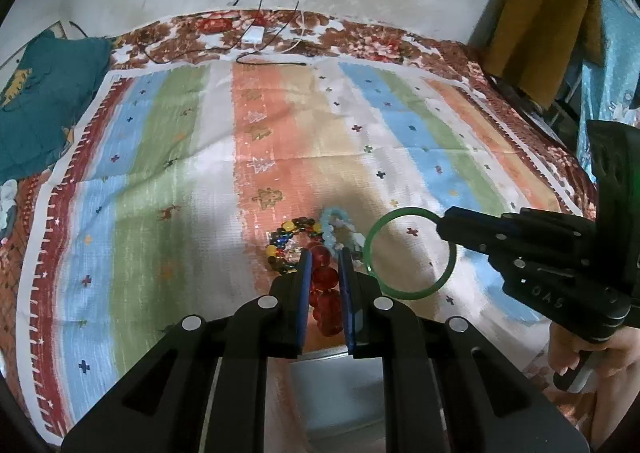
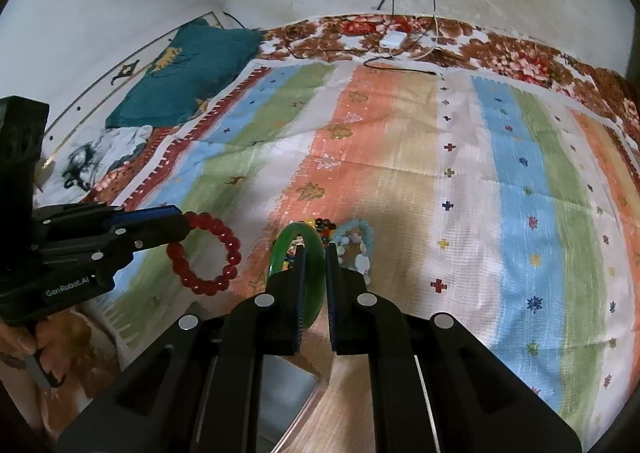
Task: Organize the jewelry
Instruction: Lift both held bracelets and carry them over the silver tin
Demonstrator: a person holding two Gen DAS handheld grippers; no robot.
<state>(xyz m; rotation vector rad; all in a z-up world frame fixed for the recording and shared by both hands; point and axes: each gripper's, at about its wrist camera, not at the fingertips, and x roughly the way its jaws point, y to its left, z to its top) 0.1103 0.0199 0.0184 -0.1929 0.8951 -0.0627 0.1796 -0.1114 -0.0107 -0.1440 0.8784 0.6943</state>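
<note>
Red glassy beads form the bracelet (image 2: 206, 253) held by the left claw (image 1: 325, 253), whose pads are closed on one part of the loop; from the right wrist view the ring hangs out from the claw tips, its opening facing the camera, clear above the striped cloth (image 2: 400, 173) on the bed. In the left wrist view the same bracelet runs edge-on between the pads, its long line pointing away along the fingers. The right claw (image 2: 316, 249) is clamped narrow on the green bangle (image 1: 408, 253); the bangle stands edge-on between its pads, and from the left view it shows as a full circle sticking out sideways from the claw tips. On the cloth just beyond both claws lie a multicoloured bead bracelet (image 1: 288, 243) and a pale blue-and-white bead bracelet (image 2: 356, 243), close beside each other. A clear box (image 2: 288, 393) shows partly beneath the claws; its contents cannot be told.
</note>
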